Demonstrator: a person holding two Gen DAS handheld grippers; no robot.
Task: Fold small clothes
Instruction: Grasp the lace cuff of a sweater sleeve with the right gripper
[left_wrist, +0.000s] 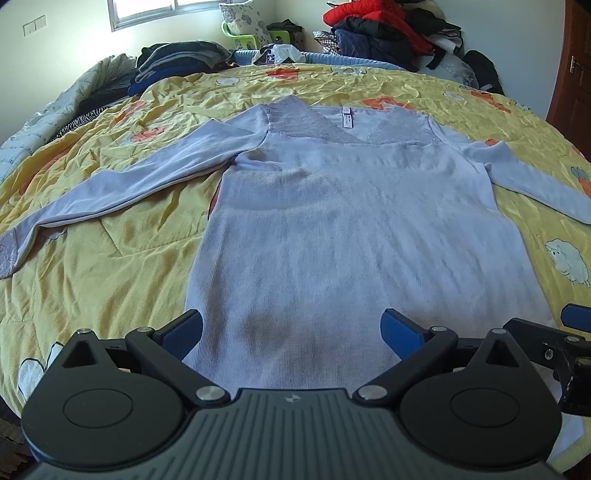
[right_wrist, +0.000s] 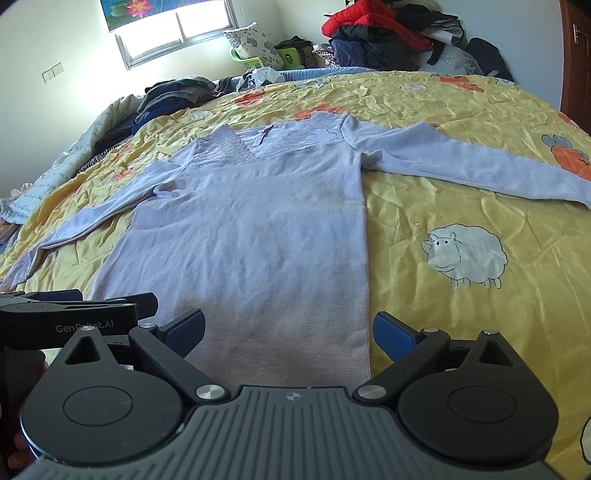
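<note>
A pale lilac long-sleeved top (left_wrist: 332, 229) with a lace V-neck lies flat, face up, on a yellow quilt (left_wrist: 110, 258), both sleeves spread sideways. It also shows in the right wrist view (right_wrist: 258, 236). My left gripper (left_wrist: 291, 328) is open and empty, just above the hem near its left side. My right gripper (right_wrist: 288, 328) is open and empty above the hem's right edge. The right gripper's body shows at the right edge of the left wrist view (left_wrist: 554, 343); the left gripper's body shows at the left of the right wrist view (right_wrist: 74, 310).
The quilt (right_wrist: 461, 184) covers a bed. Dark folded clothes (left_wrist: 173, 59) are stacked at the far left. A heap of red and dark jackets (left_wrist: 384, 33) sits at the far right. A green stool and a cushion (left_wrist: 243, 26) stand by the window. A wooden door (left_wrist: 576, 74) is at right.
</note>
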